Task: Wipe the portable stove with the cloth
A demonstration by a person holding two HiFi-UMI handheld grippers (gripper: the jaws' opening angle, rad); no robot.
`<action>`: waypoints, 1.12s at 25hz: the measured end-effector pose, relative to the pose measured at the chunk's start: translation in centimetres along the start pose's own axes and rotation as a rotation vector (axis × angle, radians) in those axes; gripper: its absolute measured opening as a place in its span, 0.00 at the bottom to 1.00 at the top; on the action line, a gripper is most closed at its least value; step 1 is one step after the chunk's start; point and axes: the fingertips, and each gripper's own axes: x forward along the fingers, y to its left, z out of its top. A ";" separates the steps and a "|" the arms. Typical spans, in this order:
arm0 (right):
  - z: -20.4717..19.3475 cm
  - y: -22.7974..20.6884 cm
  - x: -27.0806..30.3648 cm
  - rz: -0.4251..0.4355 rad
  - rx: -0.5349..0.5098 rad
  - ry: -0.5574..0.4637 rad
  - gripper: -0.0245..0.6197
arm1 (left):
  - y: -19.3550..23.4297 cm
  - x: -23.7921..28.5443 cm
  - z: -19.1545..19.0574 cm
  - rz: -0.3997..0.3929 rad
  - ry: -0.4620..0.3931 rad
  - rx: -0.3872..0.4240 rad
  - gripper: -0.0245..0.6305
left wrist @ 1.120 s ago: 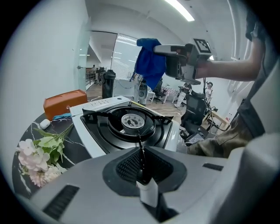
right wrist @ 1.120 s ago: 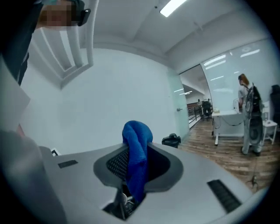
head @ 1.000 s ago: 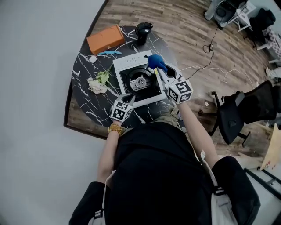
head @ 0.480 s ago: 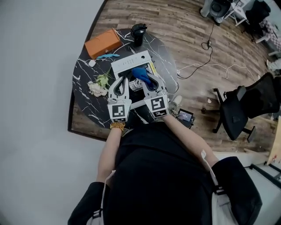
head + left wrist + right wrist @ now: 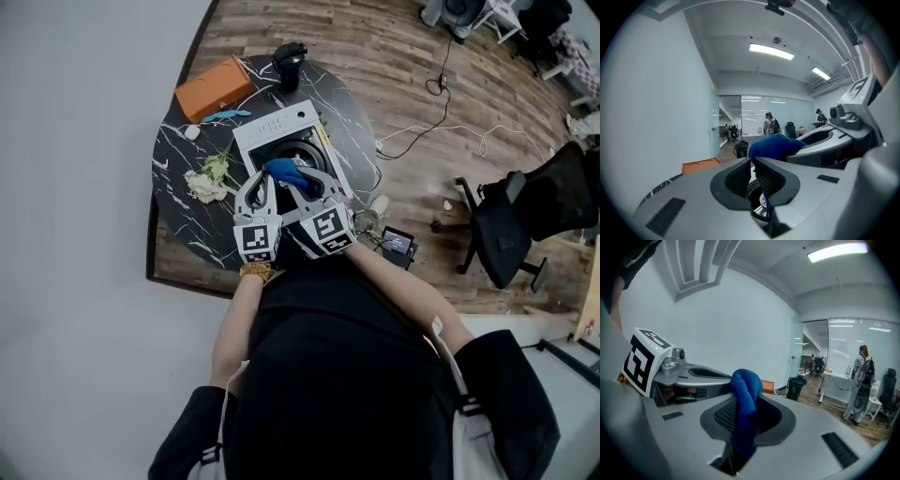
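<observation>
The white portable stove (image 5: pixel 277 132) sits on a round black marble table (image 5: pixel 178 217), its black burner (image 5: pixel 302 154) partly hidden by the grippers. My right gripper (image 5: pixel 302 185) is shut on a blue cloth (image 5: pixel 287 172), which hangs over the stove's near half. From the right gripper view the cloth (image 5: pixel 745 397) bulges up between the pads of that gripper (image 5: pixel 744 414). Just left of it my left gripper (image 5: pixel 259 186) is shut with nothing in it. In the left gripper view its pads (image 5: pixel 740 177) nearly meet, and the cloth (image 5: pixel 771 145) shows just beyond them.
An orange box (image 5: pixel 214 86), a black cup (image 5: pixel 289 59), a small blue item (image 5: pixel 226 115) and a sprig of flowers (image 5: pixel 208 177) lie around the stove. To the right on the wooden floor are a cable (image 5: pixel 441 131), a small device (image 5: pixel 397 246) and a black office chair (image 5: pixel 511 223).
My right gripper carried the cloth from the stove's far right corner back across the burner to its near side. My left gripper came forward over the stove's near edge, beside the right one.
</observation>
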 end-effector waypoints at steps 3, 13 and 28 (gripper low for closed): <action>-0.4 -0.4 0.1 -0.002 0.008 0.010 0.13 | -0.6 0.3 0.3 -0.020 -0.002 0.021 0.08; -1.3 -1.3 0.3 -0.029 0.021 0.079 0.12 | -1.2 0.2 0.6 -0.054 -0.008 0.026 0.08; -1.5 -1.2 0.6 -0.019 0.026 0.068 0.12 | -0.9 0.4 0.3 -0.057 -0.002 0.022 0.08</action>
